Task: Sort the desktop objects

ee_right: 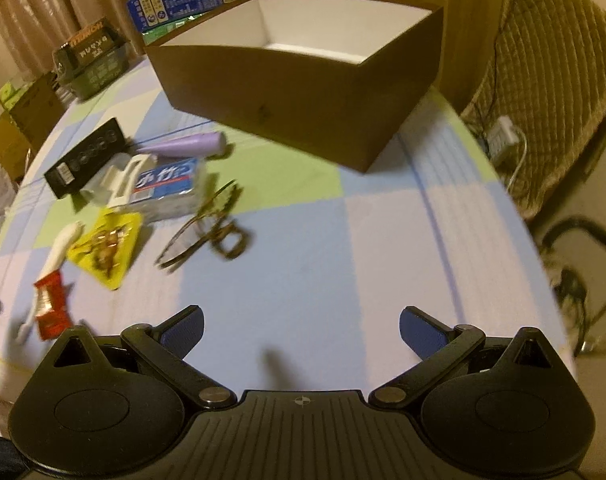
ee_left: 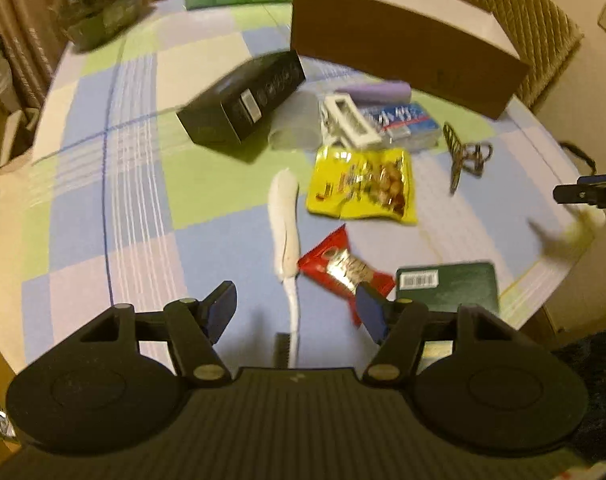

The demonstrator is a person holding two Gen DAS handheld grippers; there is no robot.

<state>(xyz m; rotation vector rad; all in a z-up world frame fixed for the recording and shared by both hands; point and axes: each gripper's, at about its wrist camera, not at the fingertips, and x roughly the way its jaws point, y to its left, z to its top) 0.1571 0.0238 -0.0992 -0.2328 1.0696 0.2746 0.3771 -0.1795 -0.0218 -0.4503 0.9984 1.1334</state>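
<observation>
Two grippers gape empty; the left gripper [ee_left: 297, 312] sits nearer the white brush [ee_left: 285, 224], its long axis running straight ahead toward the brown box [ee_left: 403, 52], beside the red packet [ee_left: 343, 270].

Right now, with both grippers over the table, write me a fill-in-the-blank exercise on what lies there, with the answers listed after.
1. The brown box has a ____ inside.
2. The snack packet beside the white toothbrush is ____ in colour.
3. The left gripper has its fingers ____, with nothing held between them.
4. The tube lying between the brown box and the blue-and-white pack is ____.

Missing words: white; yellow; open; purple
</observation>
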